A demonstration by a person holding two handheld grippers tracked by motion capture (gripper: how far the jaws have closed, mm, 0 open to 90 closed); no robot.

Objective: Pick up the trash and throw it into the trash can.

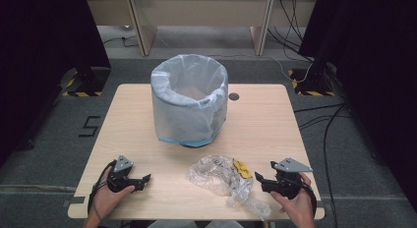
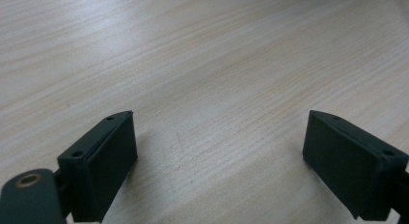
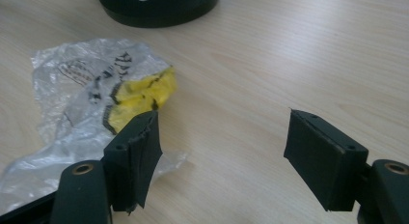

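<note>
High view: a bin (image 1: 189, 102) lined with a thin white bag stands mid-table (image 1: 265, 134); a crumpled clear wrapper (image 1: 223, 181) with a yellow patch lies between the left gripper (image 1: 143, 181) and right gripper (image 1: 259, 181).

Left gripper view: jaws wide over bare woodgrain.

Right gripper view: jaws wide, the wrapper's black print unreadable.

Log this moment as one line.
left gripper: open, idle | right gripper: open, beside plastic wrapper | bin: lined, upright

A lined bin (image 1: 189, 102) stands mid-worktop (image 1: 265, 125). Before it lies a crumpled plastic bag (image 1: 223, 179), between the left gripper (image 1: 142, 181) and right gripper (image 1: 260, 181).
</note>
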